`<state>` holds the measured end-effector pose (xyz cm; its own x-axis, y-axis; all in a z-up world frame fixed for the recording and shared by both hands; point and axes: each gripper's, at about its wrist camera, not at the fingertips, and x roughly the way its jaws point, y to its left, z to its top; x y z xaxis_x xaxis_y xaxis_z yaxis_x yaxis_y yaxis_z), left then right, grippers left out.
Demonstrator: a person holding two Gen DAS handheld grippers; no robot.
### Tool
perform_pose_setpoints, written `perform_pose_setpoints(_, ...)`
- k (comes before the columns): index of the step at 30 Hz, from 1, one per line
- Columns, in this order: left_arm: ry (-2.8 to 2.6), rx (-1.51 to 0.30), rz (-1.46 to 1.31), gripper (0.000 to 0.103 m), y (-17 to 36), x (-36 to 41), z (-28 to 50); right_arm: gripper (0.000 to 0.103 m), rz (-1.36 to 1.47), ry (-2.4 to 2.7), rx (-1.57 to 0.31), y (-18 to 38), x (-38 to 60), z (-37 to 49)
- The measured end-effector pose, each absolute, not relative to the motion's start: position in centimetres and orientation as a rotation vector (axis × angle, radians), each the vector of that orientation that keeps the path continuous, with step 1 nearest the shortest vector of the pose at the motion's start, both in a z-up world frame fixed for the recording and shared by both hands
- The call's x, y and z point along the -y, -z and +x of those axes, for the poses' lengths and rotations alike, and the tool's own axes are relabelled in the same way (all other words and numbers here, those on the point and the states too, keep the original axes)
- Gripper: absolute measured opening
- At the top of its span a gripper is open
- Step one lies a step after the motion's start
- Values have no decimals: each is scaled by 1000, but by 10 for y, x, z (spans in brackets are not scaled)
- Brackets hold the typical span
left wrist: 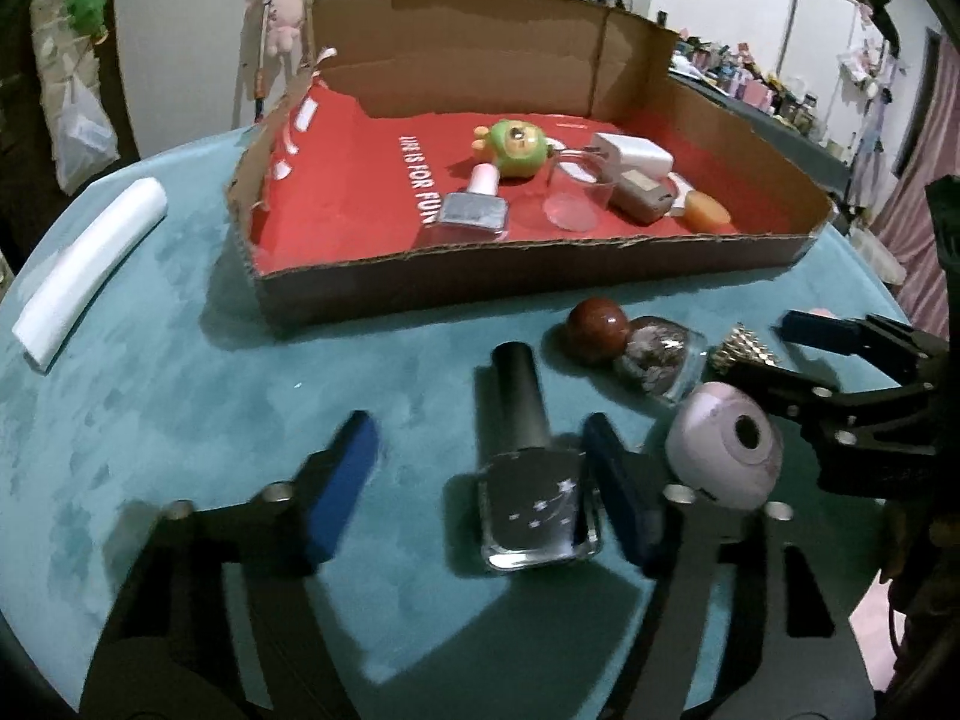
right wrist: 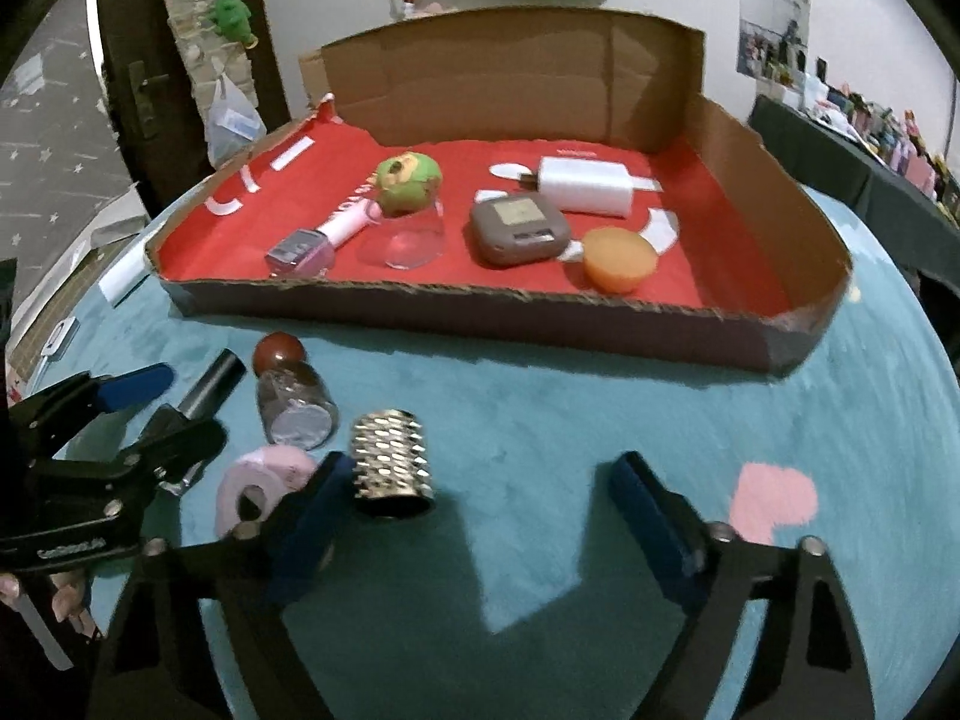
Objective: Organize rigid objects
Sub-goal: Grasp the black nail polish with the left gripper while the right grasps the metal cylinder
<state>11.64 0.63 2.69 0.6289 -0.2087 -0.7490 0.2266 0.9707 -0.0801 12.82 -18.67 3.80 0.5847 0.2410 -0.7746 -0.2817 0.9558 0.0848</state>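
Both jaws stood wide open, nothing held. Left gripper (left wrist: 480,486) straddled the dark bottle (left wrist: 531,480) on the teal table (left wrist: 180,372): right pad beside the glass body, contact unclear, left pad well apart. Right gripper (right wrist: 480,510) hovered low over the table; its left pad sat just beside the studded cap (right wrist: 391,463), right pad well clear.

Left to right, left wrist view: white roll (left wrist: 90,264) lay alone at the table's left edge. Cardboard tray (left wrist: 480,276), red-lined, sat at the back. Dark bottle lay flat, tall grey cap pointing toward the tray, square glass body with small white stars. Beyond it, a red-brown ball (left wrist: 597,324) touched a clear glittery bottle (left wrist: 657,363). Pink round thing (left wrist: 723,450) with a dark hole sat just right of the left gripper's right pad. Studded cap was metallic, covered in small spikes, lying on its side, open end toward the right wrist camera.

Inside the tray, right wrist view: pink polish bottle (right wrist: 315,243) lay flat, green toy (right wrist: 408,183) behind a clear cup (right wrist: 408,243) on its side, grey device (right wrist: 517,228), white charger (right wrist: 585,186), orange lid (right wrist: 618,258). Pink patch (right wrist: 774,501) marked the table at the right.
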Motion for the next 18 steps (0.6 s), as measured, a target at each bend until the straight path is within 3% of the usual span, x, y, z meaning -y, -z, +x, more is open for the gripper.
perform_pose_setpoints(4, 309, -844, 15, 34, -29, 0, 113, 28, -82, -359, -884, -35, 172, 122)
perform_pose_setpoints(9, 327, -852, -35, 34, -32, -5, 109, 27, -121, -359, -785, -51, 167, 107)
perform_pose_setpoints(18, 362, -819, -44, 34, -43, -2, 101, 27, -74, -370, -819, -49, 174, 111)
